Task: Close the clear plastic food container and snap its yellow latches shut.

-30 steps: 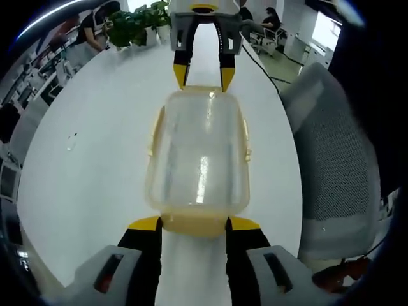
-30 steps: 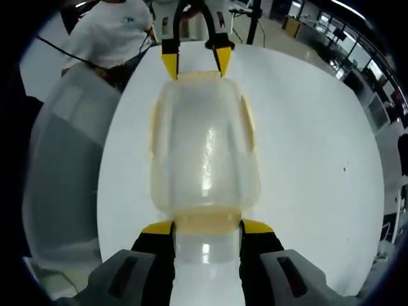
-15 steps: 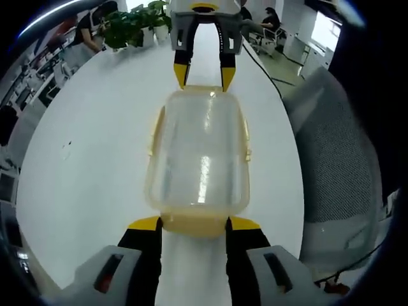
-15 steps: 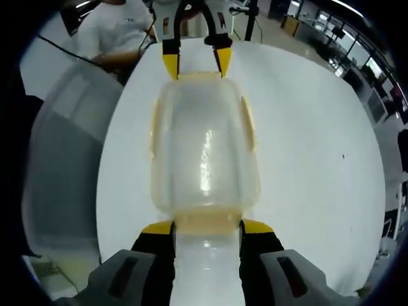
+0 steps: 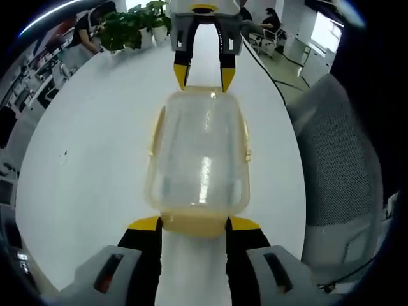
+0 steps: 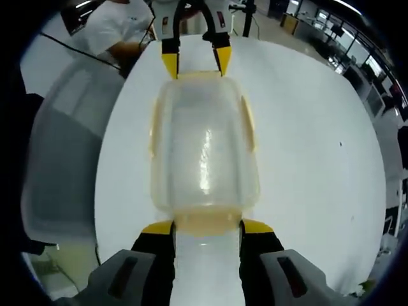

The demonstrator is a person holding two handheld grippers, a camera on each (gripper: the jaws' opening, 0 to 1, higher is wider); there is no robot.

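Container [image 5: 199, 153] sits on the tabletop [image 5: 95, 159], lid on. Left hand-held gripper [image 5: 194, 224] and right hand-held gripper [image 6: 206, 227] spread wide, tips at its end latches; side latches [image 5: 246, 143] look down. End latches probably left.

Lidded container [image 6: 204, 150] between both grippers' fingers [image 6: 153, 231], on table [image 6: 312, 159].

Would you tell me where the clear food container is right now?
The clear food container sits on the white table, centred in both views, between the left gripper and the right gripper at its ends.
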